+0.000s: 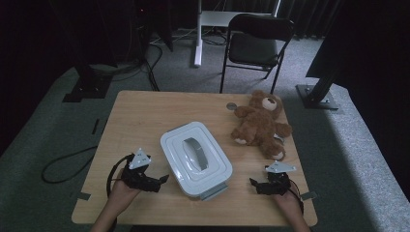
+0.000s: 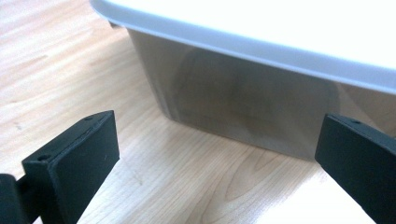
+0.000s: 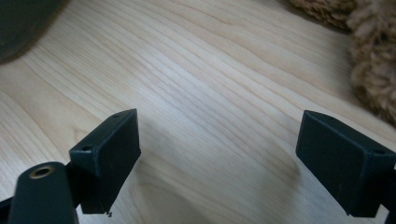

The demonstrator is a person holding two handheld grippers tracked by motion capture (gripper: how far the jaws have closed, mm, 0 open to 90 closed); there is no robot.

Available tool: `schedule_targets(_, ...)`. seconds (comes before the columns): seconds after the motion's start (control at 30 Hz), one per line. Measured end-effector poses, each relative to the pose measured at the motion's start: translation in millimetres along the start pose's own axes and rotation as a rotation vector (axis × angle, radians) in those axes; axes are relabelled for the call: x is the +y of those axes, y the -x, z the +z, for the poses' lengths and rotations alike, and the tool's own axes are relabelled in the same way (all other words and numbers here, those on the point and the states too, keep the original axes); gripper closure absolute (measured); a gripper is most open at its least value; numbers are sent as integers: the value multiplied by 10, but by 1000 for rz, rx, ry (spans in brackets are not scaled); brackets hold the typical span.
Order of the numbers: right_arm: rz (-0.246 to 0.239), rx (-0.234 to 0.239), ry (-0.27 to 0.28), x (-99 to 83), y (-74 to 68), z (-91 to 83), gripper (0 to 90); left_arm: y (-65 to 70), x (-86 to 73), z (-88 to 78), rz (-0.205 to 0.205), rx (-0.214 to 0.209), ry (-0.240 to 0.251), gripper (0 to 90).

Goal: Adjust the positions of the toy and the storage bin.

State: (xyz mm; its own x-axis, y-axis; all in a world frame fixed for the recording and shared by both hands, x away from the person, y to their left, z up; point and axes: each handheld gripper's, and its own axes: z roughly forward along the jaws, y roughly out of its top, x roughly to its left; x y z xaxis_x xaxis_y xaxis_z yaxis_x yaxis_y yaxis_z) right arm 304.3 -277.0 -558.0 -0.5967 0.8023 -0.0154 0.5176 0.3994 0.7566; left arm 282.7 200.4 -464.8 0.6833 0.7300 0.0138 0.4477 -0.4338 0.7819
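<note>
My left gripper and right gripper both stand wide open, holding nothing. The white rectangular plastic lidded box sits mid-table between them. It looks stiff, smooth and probably light; I'd pinch its grey lid handle.

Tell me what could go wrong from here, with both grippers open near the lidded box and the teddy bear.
1. The left gripper faces the storage box side wall under the lid's overhang; closing there may just shove the box, since its lid looks latched.
2. The box's near corner sits close to the table front edge; a push could slide it off.
3. The right gripper is open beside the teddy bear; its jaws could snag the fur.
</note>
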Motion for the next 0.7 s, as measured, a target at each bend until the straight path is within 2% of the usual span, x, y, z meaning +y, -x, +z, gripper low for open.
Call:
schedule_targets(0.13,2,3,-13,-20,11,-14,130,20,80,-111,0,8,18,5)
schedule_targets(0.2,4,8,-23,-22,21,-8,130,53,117,-151,14,24,32,5)
schedule_targets(0.27,-2,17,-30,-23,19,-7,129,78,153,-188,20,17,52,5)
schedule_targets(0.37,-2,22,-33,-32,25,-15,126,116,211,-229,35,28,60,5)
schedule_targets(0.5,8,8,-34,-48,39,-31,124,143,276,-249,35,16,62,5)
schedule_targets(0.53,17,1,-33,-53,40,-38,125,159,315,-247,23,-7,72,5)
schedule_targets(0.57,17,0,-33,-57,43,-42,125,159,315,-247,23,-7,72,5)
schedule_targets(0.6,17,-1,-32,-63,46,-47,125,178,353,-226,23,-28,67,5)
schedule_targets(0.7,20,-2,-33,-68,47,-53,124,219,414,-171,31,-54,48,5)
